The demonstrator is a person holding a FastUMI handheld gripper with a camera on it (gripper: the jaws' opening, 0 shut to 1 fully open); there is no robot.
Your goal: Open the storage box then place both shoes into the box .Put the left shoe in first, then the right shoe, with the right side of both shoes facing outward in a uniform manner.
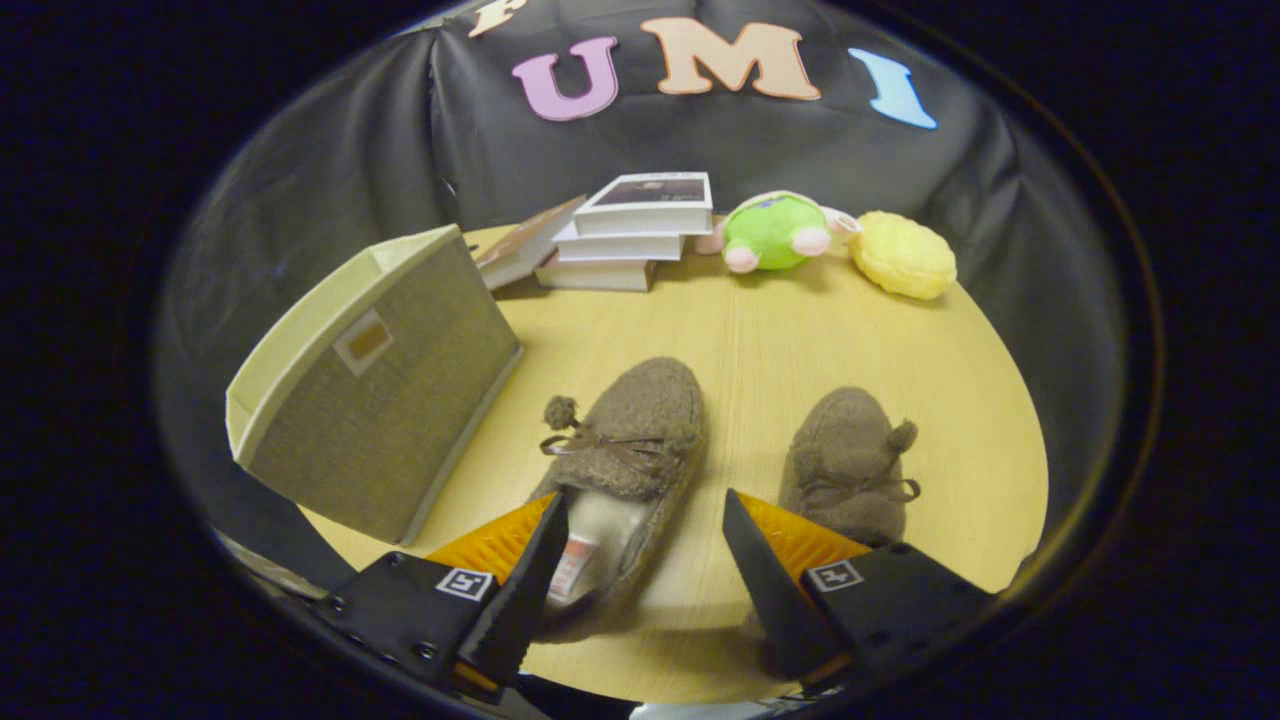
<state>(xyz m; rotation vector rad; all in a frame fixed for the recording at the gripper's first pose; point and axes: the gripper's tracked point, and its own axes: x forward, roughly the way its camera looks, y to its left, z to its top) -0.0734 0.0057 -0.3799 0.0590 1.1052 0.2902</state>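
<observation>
Wooden table [800, 330] under black cloth wall. Storage box [385, 385] at left of fingers, tilted, beige fabric, pale rim, opening not visible. Left shoe [625, 440] just ahead, heel between fingers, brown fleece, bow with pompom, pale lining. Gripper [645, 555] wide open, holding nothing; left finger overlaps heel edge. Right shoe [850, 465] beside right finger, same fleece. Risks: soft heel collapsing in pinch, shoe slipping or twisting; box sliding when opened. Books [640, 230], green plush toy [780, 232] and yellow plush [903, 255] beyond.
</observation>
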